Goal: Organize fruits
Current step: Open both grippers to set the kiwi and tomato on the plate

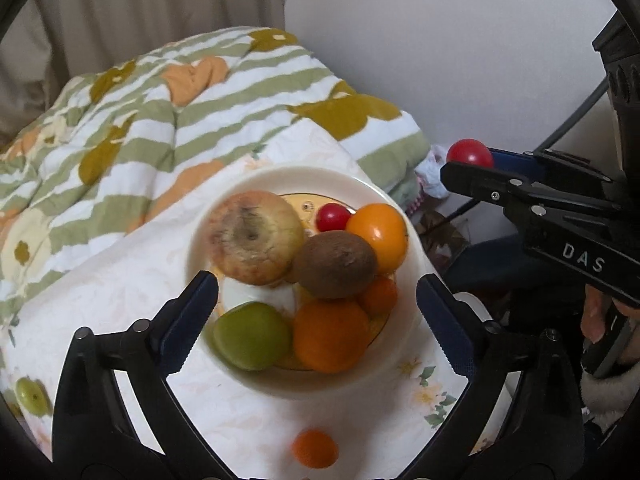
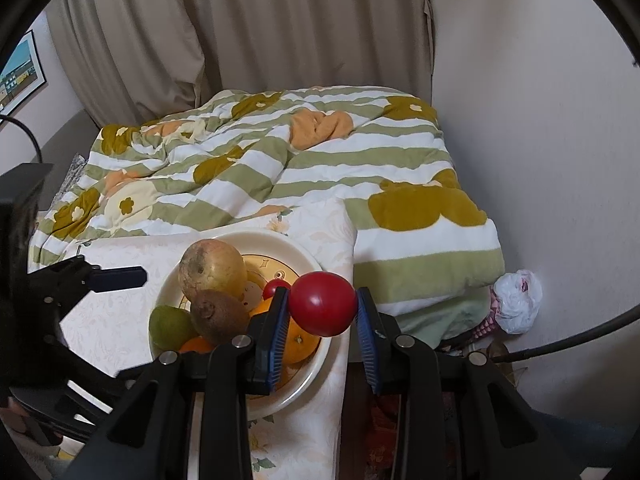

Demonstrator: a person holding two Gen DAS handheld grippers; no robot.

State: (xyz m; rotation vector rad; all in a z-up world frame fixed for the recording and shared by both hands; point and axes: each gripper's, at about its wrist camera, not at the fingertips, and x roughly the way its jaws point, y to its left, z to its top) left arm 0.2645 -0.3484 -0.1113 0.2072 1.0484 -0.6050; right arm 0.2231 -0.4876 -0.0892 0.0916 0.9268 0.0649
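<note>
A cream bowl [image 1: 412, 280] on the table holds a blotchy apple [image 1: 256, 238], a kiwi [image 1: 340, 264], a green fruit [image 1: 252, 336], oranges [image 1: 330, 334], an orange persimmon [image 1: 378, 236] and a small red tomato [image 1: 332, 216]. My left gripper [image 1: 316, 304] is open, its fingers on either side of the bowl's near part, holding nothing. My right gripper [image 2: 323, 308] is shut on a red tomato [image 2: 322, 304], held in the air just right of the bowl [image 2: 316, 364]. It shows in the left wrist view [image 1: 470, 154] too.
A small orange fruit [image 1: 315, 448] and a green fruit [image 1: 31, 396] lie loose on the floral tablecloth [image 1: 120, 300]. A striped quilt [image 2: 280, 168] covers the bed behind. The table's right edge drops to clutter and a white bag [image 2: 518, 296] by the wall.
</note>
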